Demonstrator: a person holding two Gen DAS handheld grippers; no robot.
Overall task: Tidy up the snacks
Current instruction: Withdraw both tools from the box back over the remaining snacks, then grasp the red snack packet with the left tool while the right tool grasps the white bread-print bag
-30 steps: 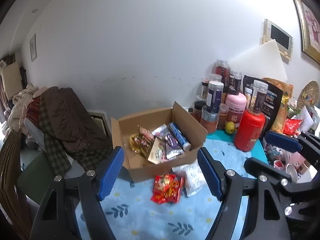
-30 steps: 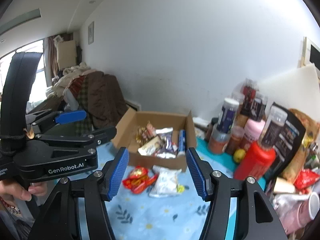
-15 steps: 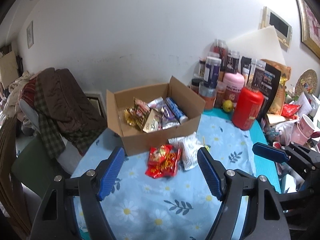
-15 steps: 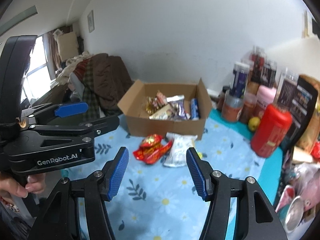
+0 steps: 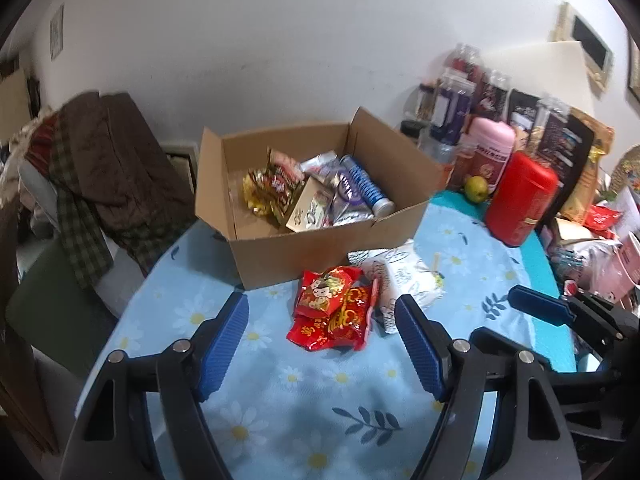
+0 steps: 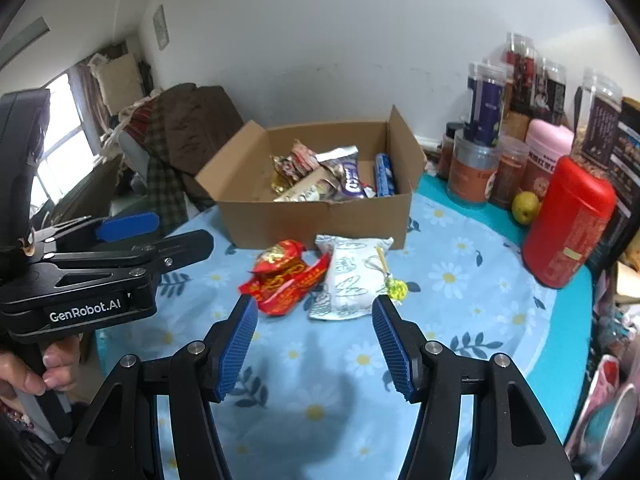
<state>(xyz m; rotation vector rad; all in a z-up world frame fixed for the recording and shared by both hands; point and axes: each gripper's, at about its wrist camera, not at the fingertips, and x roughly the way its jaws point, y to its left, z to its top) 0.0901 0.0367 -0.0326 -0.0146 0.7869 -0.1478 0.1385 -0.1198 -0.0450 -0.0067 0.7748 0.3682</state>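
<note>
Snacks are lying in two places on the blue daisy-print tablecloth (image 6: 460,280): most are sitting inside the open cardboard box (image 6: 320,216), and two are resting loose in front of it. The red packet (image 6: 286,276) is lying flat with its long axis slanting from the near left up toward the right, and its right end is touching the white packet (image 6: 348,280). That white packet is lying with its long axis running away from the camera toward the box, its far end just beside the box's front wall. A small yellow lollipop (image 6: 396,287) is resting at the white packet's right edge, its stick pointing back toward the box. Inside the box, a blue tube (image 5: 366,188) is lying along the right wall, pointing front to back.

The left gripper (image 5: 322,340) is hovering over the cloth with its jaws spread wide and nothing between them, the red packet sitting just beyond the fingertips. The right gripper (image 6: 314,338) is standing open too, somewhat narrower, holding nothing, with both loose packets just ahead of it. A hand (image 6: 24,372) is gripping the left gripper's handle at the right wrist view's left edge. Jars and a red canister (image 6: 568,224) are crowding the table's right side.
</note>
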